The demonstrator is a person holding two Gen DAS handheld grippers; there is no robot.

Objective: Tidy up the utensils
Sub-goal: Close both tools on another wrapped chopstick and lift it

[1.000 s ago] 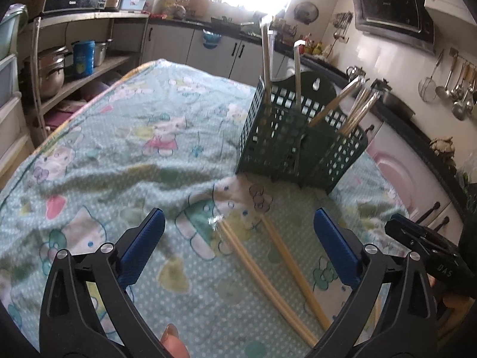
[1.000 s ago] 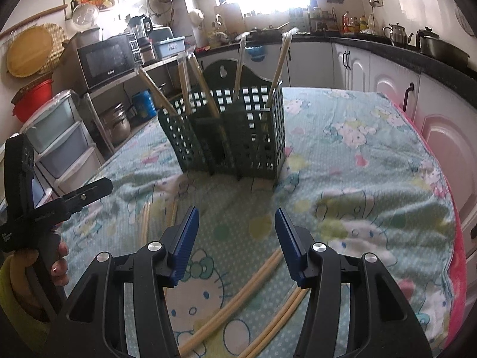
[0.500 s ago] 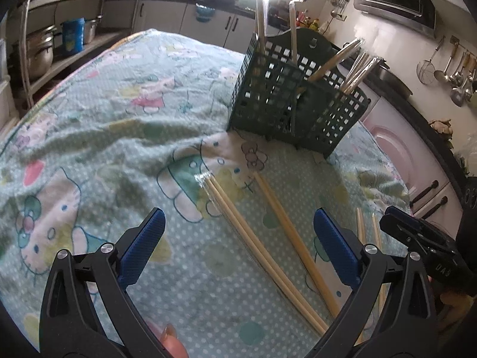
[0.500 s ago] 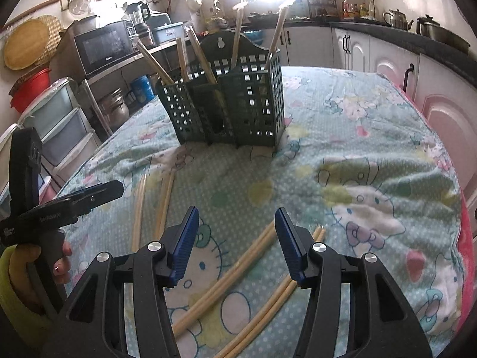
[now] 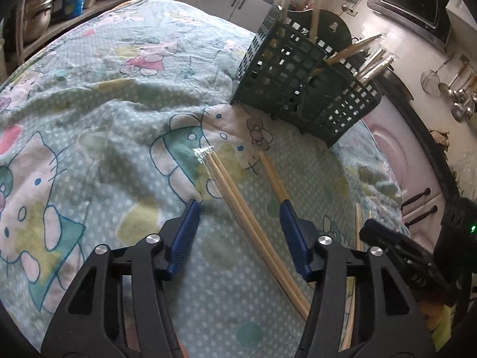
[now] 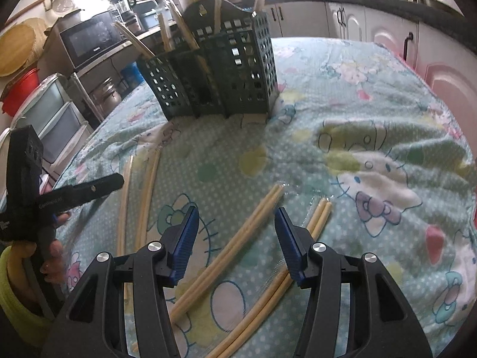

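A dark green slotted caddy (image 5: 298, 89) (image 6: 223, 74) stands on the cartoon tablecloth with several chopsticks upright in it. My left gripper (image 5: 239, 205) hangs low over the cloth, its jaws closing around a plastic-wrapped chopstick pair (image 5: 226, 179); the pads are not touching it. A second pair (image 5: 274, 179) lies just right of it, under the right pad. My right gripper (image 6: 236, 210) is open, astride a bare pair (image 6: 256, 211) that it does not touch. Another wrapped pair (image 6: 319, 214) lies to its right. Two more pairs (image 6: 143, 194) lie further left.
The left gripper's body (image 6: 74, 194), held by a hand, shows at the left of the right wrist view. The tablecloth (image 6: 372, 119) is wrinkled. White cabinets (image 6: 351, 21), a microwave (image 6: 92, 38), plastic drawers (image 6: 56, 113) and hanging ladles (image 5: 459, 95) ring the table.
Both grippers have sunk toward the cloth and tipped downward, so the caddy sits higher in both views. The left jaws have narrowed from wide open around the wrapped pair. The right jaws are unchanged.
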